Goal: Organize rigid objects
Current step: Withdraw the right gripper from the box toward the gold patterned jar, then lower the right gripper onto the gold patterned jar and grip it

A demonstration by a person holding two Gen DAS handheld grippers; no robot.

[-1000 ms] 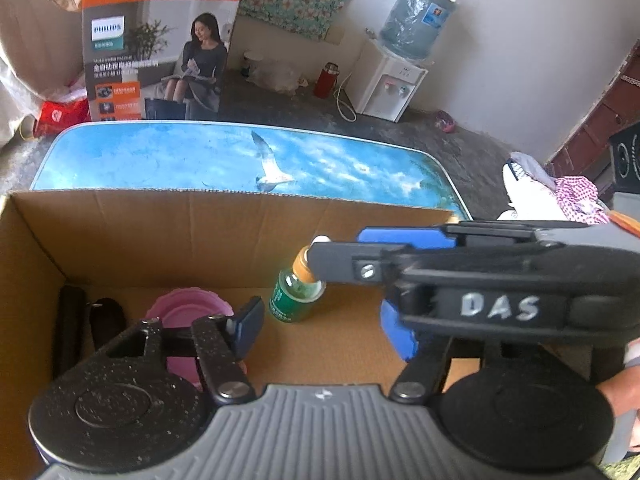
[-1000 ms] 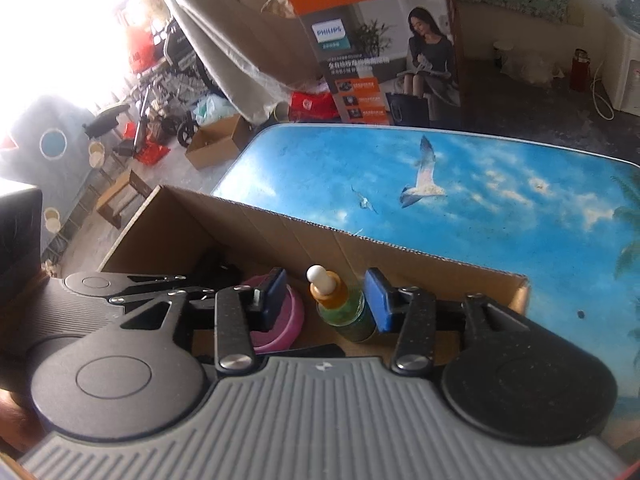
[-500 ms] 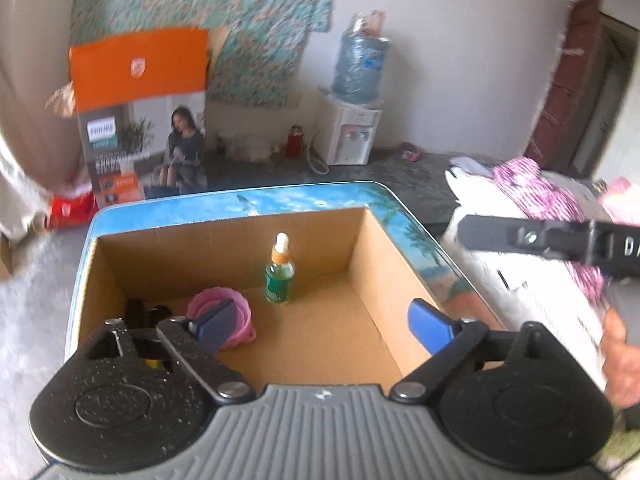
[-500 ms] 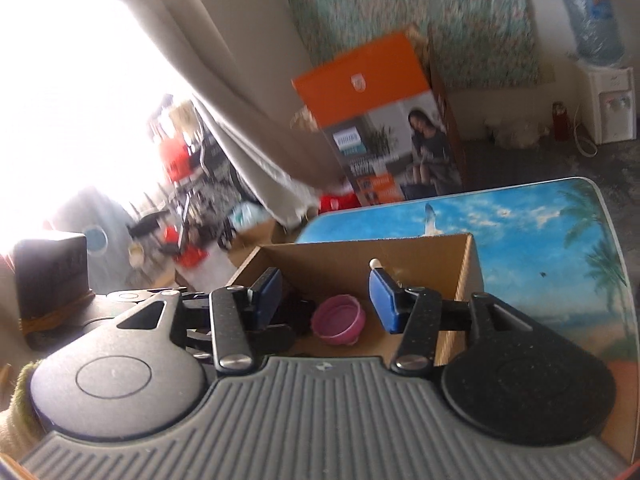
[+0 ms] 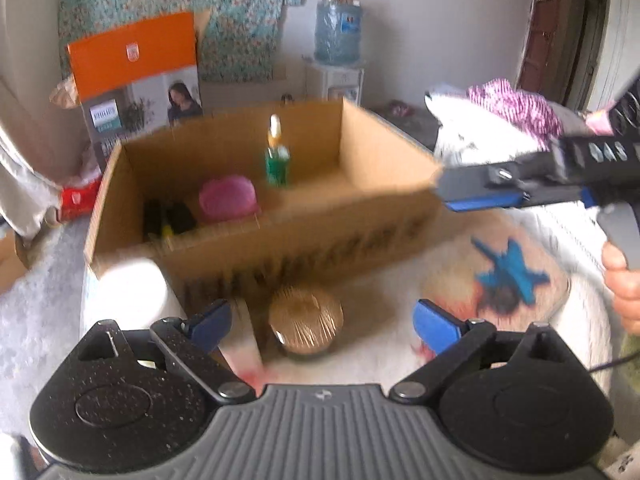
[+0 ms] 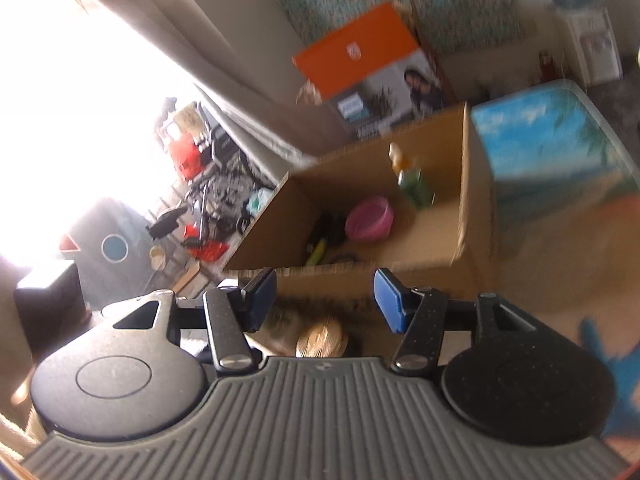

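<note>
Cardboard is what fills the middle of both views: an open box [image 5: 280, 232] sitting on the table [image 6: 552, 148] with its printed sky and palms. Inside it stands a green bottle [image 5: 277, 164] with an orange neck and white dropper cap, upright near the far wall. A pink bowl [image 5: 229, 199] lies in front of it toward the left, and some dark things [image 5: 168, 220] with a streak of yellow lie in the left corner; blur keeps me from telling what they are.

Outside the box, just before its near wall, a round gold lid [image 5: 306, 318] tops a jar, with a white cylinder [image 5: 134, 292] off to its left and something pale with a pink end [image 5: 244, 336] between them. To the right lies a round plate [image 5: 504, 280] with a blue figure on it.

Left gripper [image 5: 322, 322] hangs above these loose things, its blue pads spread wide with nothing between them; its jaws have just been opening. Right gripper [image 6: 325, 300] points at the box's near wall, its jaws partly apart and gripping nothing; they too have just been opening. From the left view it shows at the right edge, held in a hand [image 5: 622, 284].
</note>
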